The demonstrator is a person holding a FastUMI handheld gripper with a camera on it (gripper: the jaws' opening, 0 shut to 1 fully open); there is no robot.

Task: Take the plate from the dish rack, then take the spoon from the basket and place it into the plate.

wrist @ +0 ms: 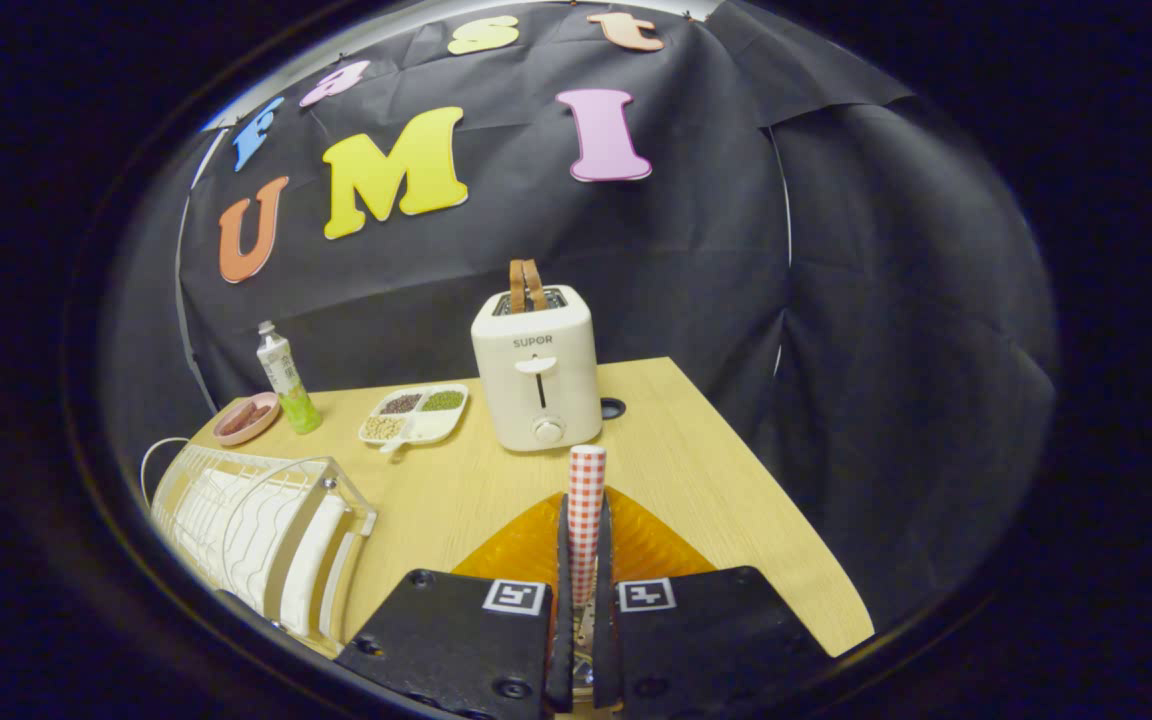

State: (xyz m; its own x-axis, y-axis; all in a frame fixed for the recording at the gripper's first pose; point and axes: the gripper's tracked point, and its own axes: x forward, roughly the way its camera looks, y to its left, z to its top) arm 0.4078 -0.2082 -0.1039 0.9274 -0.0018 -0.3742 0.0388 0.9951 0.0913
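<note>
My gripper point(584, 600) is shut on the spoon point(586, 500), whose red-and-white checked handle sticks up between the two fingers. The spoon's lower end is hidden between the fingers. An orange ribbed plate point(646, 548) lies flat on the wooden table point(716, 480) just under and ahead of the fingers, partly covered by them. The white wire dish rack point(256, 520) stands to the left of the fingers at the table's near left corner.
A white toaster point(536, 370) stands beyond the plate. Left of it lie a divided white tray of beans point(416, 412), a green bottle point(286, 378) and a pink bowl point(246, 418). A dark hole point(613, 408) is in the tabletop by the toaster. The table's right edge runs close by.
</note>
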